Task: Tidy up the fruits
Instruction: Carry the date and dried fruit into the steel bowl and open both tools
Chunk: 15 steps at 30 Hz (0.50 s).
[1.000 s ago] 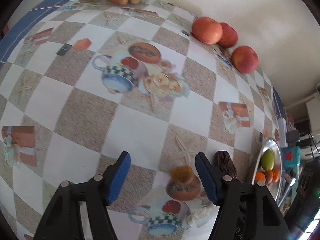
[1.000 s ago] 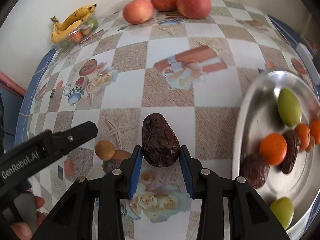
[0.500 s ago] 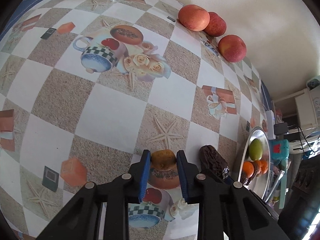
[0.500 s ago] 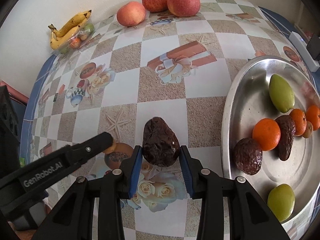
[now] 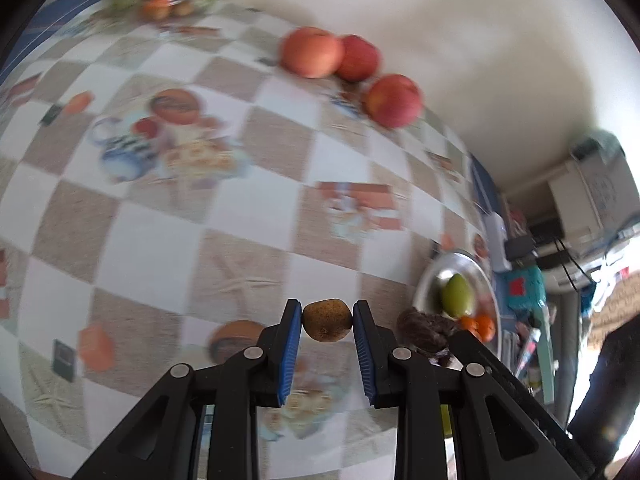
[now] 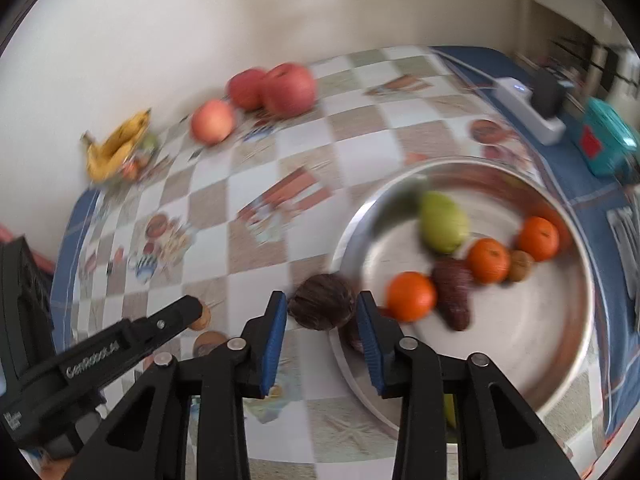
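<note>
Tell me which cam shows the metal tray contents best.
Right wrist: the metal tray fills its right side, with green fruit, oranges and dark fruits countable despite blur. Left wrist shows only a foreshortened sliver of it at the far right, contents mostly hidden.

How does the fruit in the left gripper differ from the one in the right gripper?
The small brown fruit in the left gripper is tan, smooth and speckled; the dark wrinkled fruit in the right gripper is deep brown and creased. The small brown fruit is also the smaller. Both are clamped between blue fingers, off the table.
</note>
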Each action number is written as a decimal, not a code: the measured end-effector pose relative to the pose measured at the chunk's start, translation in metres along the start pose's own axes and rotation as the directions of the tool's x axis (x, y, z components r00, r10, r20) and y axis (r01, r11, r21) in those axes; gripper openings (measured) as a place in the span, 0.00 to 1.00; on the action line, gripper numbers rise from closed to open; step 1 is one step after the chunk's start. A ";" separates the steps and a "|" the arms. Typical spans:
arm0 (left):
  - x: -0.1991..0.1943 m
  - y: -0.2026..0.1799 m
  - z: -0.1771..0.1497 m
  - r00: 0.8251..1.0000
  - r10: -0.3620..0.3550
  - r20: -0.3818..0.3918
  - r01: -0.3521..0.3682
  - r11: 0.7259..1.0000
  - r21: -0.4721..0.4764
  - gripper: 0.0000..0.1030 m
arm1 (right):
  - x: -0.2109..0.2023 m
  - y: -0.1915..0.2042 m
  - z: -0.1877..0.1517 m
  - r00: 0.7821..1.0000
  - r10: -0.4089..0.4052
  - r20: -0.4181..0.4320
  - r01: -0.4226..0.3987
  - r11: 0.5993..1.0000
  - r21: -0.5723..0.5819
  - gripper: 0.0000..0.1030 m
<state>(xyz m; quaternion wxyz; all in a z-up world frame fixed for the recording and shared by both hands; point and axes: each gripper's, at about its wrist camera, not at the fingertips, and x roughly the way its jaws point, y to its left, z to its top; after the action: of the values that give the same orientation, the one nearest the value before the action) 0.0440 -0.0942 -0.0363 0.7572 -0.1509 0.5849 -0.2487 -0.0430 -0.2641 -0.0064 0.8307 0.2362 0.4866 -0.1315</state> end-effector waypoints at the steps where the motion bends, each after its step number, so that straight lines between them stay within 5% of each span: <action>1: 0.001 -0.006 -0.001 1.000 -0.006 -0.002 0.006 1.000 0.018 0.27 | -0.002 -0.006 0.000 1.000 -0.006 0.003 0.006 1.000 0.018 0.35; 6: 0.017 -0.043 -0.011 0.998 -0.050 -0.030 0.053 0.993 0.102 0.27 | -0.002 -0.032 0.001 1.000 -0.009 -0.002 0.009 0.995 0.097 0.35; 15: 0.046 -0.060 -0.016 0.993 -0.085 -0.081 0.092 0.992 0.087 0.27 | -0.003 -0.053 0.001 1.000 -0.025 -0.007 0.026 0.989 0.143 0.34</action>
<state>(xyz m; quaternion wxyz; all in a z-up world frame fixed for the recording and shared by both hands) 0.0259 -0.1685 -0.0467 0.7281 -0.1325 0.5947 -0.3140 -0.0673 -0.3094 -0.0174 0.8087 0.2894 0.4809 -0.1761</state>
